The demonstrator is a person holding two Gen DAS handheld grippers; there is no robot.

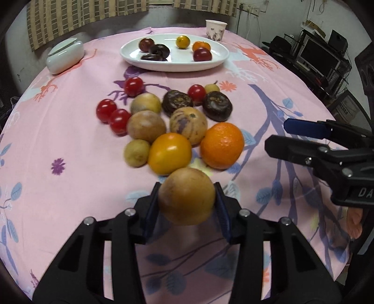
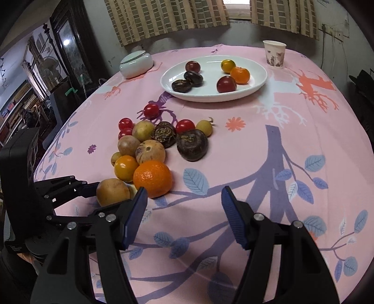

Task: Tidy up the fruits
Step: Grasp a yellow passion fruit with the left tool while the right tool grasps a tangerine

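left wrist: left gripper [image 1: 187, 198] apparently clamps tan fruit [image 1: 187, 196]

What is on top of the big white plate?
The white plate holds six small fruits: three dark ones on its left, and a yellow one, an orange mandarin and a dark red one on its right. The undersides touching the plate are hidden.

Both views are evenly lit from overhead indoor light, slightly dim with a warm cast. Soft glare streaks show on the white plate [image 1: 174, 64] and on the yellow tomato [image 1: 169, 152]. Shadows under the fruit are faint and short. The tan fruit [image 1: 186, 196] nearest the left camera looks soft, perhaps from motion blur. Strong fisheye distortion bends the pink tablecloth [image 2: 268, 145] and curtains [image 2: 163, 18], and dark vignetting fills the corners. The far-left room background in the right view is murky.
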